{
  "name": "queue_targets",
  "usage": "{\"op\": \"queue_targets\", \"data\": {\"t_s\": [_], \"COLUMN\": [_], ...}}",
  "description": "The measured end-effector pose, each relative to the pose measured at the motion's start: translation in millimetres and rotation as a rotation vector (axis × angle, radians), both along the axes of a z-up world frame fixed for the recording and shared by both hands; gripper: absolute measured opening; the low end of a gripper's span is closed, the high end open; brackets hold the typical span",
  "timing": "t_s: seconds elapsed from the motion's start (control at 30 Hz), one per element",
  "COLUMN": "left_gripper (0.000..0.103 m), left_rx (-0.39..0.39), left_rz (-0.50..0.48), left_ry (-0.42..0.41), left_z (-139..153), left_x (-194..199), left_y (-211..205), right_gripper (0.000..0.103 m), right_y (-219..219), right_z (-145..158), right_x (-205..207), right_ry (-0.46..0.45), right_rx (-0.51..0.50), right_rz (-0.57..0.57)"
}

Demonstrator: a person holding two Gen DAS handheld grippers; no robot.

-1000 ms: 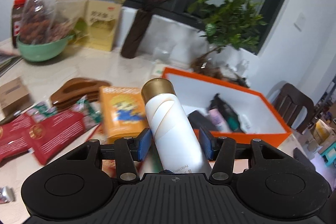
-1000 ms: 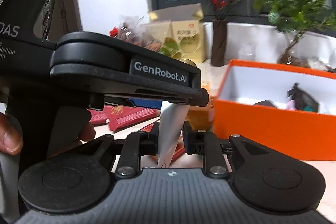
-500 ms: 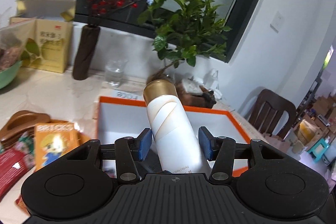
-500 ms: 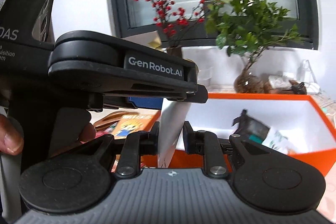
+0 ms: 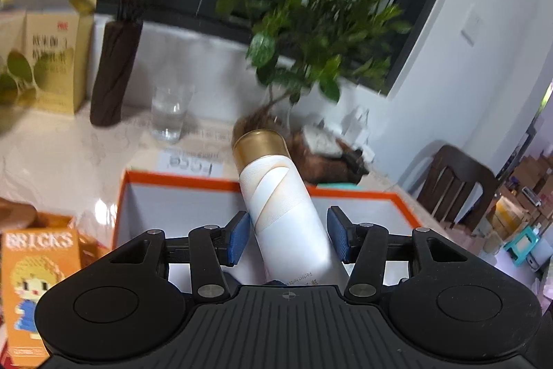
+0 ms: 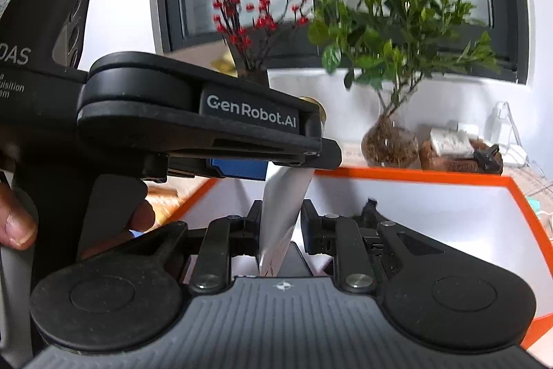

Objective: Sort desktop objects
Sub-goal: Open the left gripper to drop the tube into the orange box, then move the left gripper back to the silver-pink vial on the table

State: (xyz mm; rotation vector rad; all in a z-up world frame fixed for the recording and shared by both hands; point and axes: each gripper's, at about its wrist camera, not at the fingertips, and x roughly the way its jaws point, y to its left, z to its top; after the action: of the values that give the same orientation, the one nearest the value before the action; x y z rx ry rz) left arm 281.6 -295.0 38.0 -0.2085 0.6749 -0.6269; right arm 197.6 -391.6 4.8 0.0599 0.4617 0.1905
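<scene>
A white tube with a gold cap (image 5: pixel 280 196) sits between the blue pads of my left gripper (image 5: pixel 287 239), tilted up and left; a gap shows at the left pad. My right gripper (image 6: pixel 280 227) is shut on the tube's flat tail end (image 6: pixel 281 213). Both hold it above the orange box with white inside (image 5: pixel 124 196), also in the right wrist view (image 6: pixel 518 196). The left gripper body (image 6: pixel 193 116) crosses the right wrist view and hides the tube's upper part.
An orange BRICKS carton (image 5: pixel 38 279) lies left of the box. Behind stand a drinking glass (image 5: pixel 169 113), a dark vase with red berries (image 5: pixel 114 71), a potted green plant (image 6: pixel 387 140) and a yellow carton (image 5: pixel 55 57). A dark item (image 6: pixel 371 210) lies inside the box.
Both grippers carried the tube rightward from over the snack packets to above the orange box. The left pads have spread slightly from the tube.
</scene>
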Motion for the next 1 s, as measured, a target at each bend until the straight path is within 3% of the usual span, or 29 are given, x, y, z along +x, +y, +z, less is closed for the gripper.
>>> {"op": "queue_targets", "data": {"t_s": [0.17,0.23,0.27,0.3,0.33,0.37,0.4,0.5,0.67,1.0], "left_gripper": [0.055,0.067,0.080,0.087,0.101,0.103,0.103,0.103,0.103,0.103], "left_rx": [0.022,0.032,0.042,0.047,0.041,0.030,0.017,0.008,0.056,0.073], "left_rz": [0.000,-0.004,0.013,0.031,0.053,0.069,0.077,0.058,0.049,0.023], "left_ry": [0.033,0.020,0.001,-0.024,-0.054,-0.079,-0.101,-0.097,-0.095,-0.120], "left_z": [-15.8,-17.2,-16.6,-15.1,-12.3,-9.1,-6.2,-0.8,-2.2,2.1], "left_x": [9.5,9.3,7.0,4.0,0.2,-2.9,-6.9,-10.8,-24.9,-89.7], "left_y": [-3.2,-3.2,-2.8,-1.7,1.5,4.9,9.0,14.2,13.3,36.9], "right_gripper": [0.026,0.028,0.031,0.042,0.049,0.066,0.078,0.090,0.098,0.099], "right_y": [-2.7,-0.4,-0.2,-0.4,-0.5,0.2,-0.8,-5.2,-1.3,20.2], "right_z": [-17.6,-19.5,-19.4,-18.0,-16.6,-16.3,-15.4,-9.1,1.8,17.2], "right_x": [10.8,11.8,12.0,11.7,12.5,10.7,8.5,-0.9,-17.6,-66.5], "right_ry": [0.051,0.051,0.053,0.050,0.054,0.048,0.032,-0.017,-0.046,-0.100], "right_rx": [0.012,-0.004,0.000,0.002,-0.019,-0.041,-0.053,-0.021,-0.021,-0.073], "right_rz": [0.001,-0.006,-0.016,-0.027,-0.048,-0.067,-0.082,-0.095,-0.100,-0.062]}}
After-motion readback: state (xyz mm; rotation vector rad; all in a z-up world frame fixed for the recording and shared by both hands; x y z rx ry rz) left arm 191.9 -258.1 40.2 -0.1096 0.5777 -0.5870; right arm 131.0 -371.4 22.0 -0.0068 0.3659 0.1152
